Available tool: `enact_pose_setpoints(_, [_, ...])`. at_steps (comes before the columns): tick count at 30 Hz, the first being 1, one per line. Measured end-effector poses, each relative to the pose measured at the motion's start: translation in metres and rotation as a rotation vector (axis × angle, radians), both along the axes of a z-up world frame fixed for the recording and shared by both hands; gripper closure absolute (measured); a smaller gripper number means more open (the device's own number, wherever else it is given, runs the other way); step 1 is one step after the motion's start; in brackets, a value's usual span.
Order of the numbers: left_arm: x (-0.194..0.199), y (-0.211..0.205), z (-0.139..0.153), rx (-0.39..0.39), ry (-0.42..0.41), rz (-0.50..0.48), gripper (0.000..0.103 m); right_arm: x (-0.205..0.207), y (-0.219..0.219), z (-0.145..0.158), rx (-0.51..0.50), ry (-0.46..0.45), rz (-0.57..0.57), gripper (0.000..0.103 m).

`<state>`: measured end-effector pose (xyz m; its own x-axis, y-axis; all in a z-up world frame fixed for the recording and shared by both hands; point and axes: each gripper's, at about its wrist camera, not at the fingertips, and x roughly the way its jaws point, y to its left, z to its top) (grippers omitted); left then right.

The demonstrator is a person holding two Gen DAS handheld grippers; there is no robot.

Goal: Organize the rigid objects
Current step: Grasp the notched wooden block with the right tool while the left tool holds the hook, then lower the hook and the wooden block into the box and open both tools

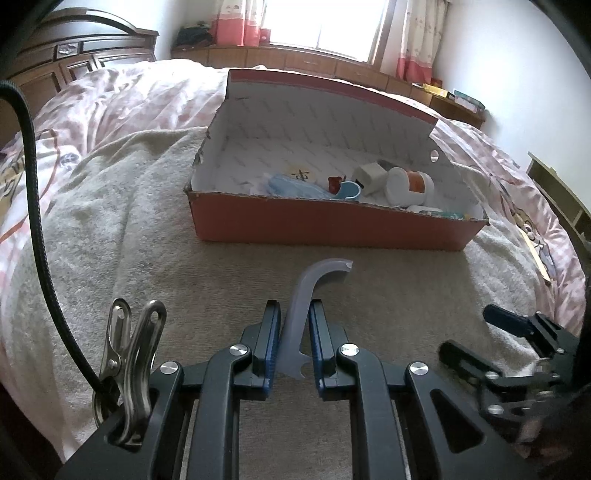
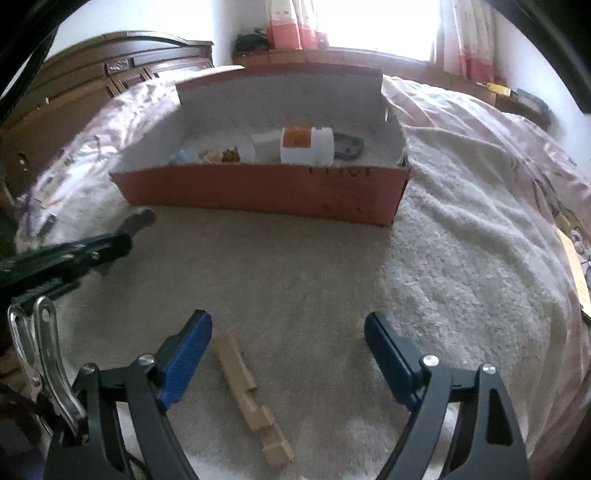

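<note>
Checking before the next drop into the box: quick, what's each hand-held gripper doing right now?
Left hand-held gripper: closed on the grey hook.
Right hand-held gripper: open, holding nothing; the wooden piece lies between its fingers on the towel.

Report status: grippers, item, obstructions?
Left gripper shut on grey hook. Right gripper open over wooden piece. Box ahead, path unobstructed.

beige towel (image 2: 303,266) | pink quilt (image 1: 122,99) | wooden headboard (image 1: 85,55) | curtains (image 1: 240,22) | window (image 1: 325,22)

One red cardboard box (image 1: 332,225), one grey hook (image 1: 314,291), one wooden block (image 2: 251,398), two white jars (image 1: 408,186).
</note>
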<state>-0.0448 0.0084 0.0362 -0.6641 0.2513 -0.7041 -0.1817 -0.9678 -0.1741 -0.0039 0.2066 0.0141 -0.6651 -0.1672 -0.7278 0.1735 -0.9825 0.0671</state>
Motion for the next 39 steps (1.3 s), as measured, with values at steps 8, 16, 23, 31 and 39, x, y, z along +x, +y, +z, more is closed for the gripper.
enact_pose_setpoints(8, [0.002,-0.001,0.001,0.01,0.004,-0.003,0.086,0.028,-0.015,0.0,0.053,-0.043,0.15,0.053])
enact_pose_setpoints(16, [0.005,-0.001,0.003,0.005,0.008,-0.002,0.086,0.03,-0.019,-0.009,0.055,-0.051,0.168,0.091])
enact_pose_setpoints(23, [0.007,0.001,0.014,0.002,0.035,-0.006,0.086,0.027,-0.013,-0.001,0.0,-0.031,0.16,0.092])
enact_pose_setpoints(31, [-0.009,0.006,0.041,-0.015,0.094,-0.013,0.086,0.001,-0.011,0.027,-0.059,0.035,0.158,0.092])
enact_pose_setpoints(39, [-0.043,0.019,0.063,-0.045,0.144,-0.014,0.086,-0.042,-0.012,0.06,-0.097,0.114,0.122,0.092])
